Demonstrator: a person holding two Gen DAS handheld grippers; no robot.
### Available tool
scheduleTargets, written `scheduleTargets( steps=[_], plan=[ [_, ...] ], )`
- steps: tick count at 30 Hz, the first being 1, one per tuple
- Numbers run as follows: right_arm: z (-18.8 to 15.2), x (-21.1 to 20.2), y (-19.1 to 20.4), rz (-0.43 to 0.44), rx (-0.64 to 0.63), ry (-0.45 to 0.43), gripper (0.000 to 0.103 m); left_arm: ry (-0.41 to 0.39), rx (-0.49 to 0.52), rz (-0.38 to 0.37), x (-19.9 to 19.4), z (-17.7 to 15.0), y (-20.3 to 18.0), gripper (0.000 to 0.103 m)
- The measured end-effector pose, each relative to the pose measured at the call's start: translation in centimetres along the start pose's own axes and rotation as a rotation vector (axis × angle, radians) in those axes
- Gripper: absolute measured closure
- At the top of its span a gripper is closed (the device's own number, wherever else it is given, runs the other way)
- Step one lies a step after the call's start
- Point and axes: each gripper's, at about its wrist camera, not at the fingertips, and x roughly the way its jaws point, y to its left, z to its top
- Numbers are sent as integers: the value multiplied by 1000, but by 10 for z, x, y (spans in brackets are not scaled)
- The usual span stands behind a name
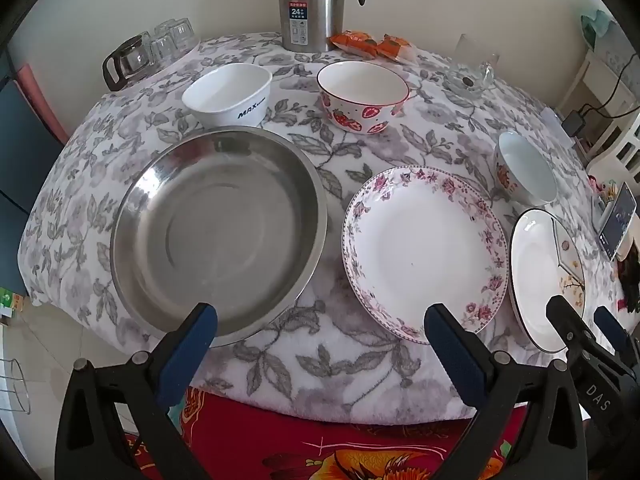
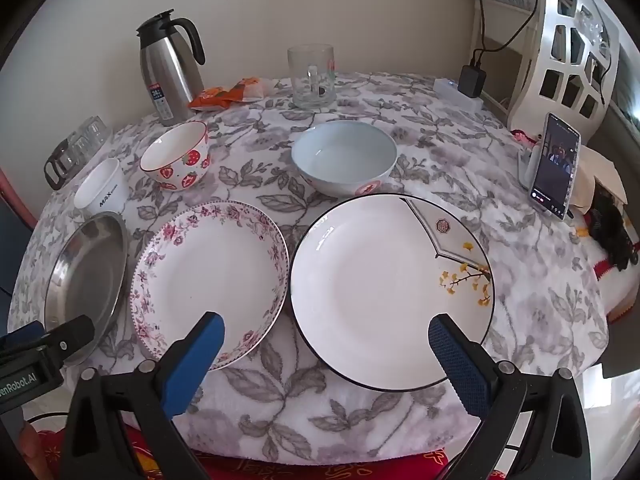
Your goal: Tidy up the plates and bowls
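A steel dish (image 1: 218, 232) (image 2: 86, 276) lies at the left on a round table with a leaf-patterned cloth (image 1: 352, 364). Right of it sit a pink-flowered plate (image 1: 424, 252) (image 2: 210, 280) and a black-rimmed plate with yellow blossoms (image 1: 540, 276) (image 2: 390, 288). Behind them stand a white square bowl (image 1: 228, 94) (image 2: 102, 190), a strawberry bowl (image 1: 362, 94) (image 2: 176, 156) and a pale blue bowl (image 1: 526, 168) (image 2: 344, 156). My left gripper (image 1: 320, 322) hangs open above the near table edge, between the steel dish and the flowered plate. My right gripper (image 2: 326, 330) is open over the near rim of the black-rimmed plate.
A steel thermos jug (image 1: 312, 4) (image 2: 170, 72), orange snack packets (image 2: 226, 94), a glass mug (image 2: 312, 76) and upturned glasses (image 1: 160, 46) line the back. A phone on a stand (image 2: 554, 166) and a charger (image 2: 472, 80) are at the right. A red cloth (image 1: 320, 448) hangs below.
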Motion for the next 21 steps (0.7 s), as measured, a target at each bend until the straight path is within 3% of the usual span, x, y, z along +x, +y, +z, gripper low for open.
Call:
scheduleTargets(
  steps=[21],
  plan=[
    [0, 2, -1, 9, 6, 10, 0, 24, -19, -10, 6, -2, 3, 0]
  ],
)
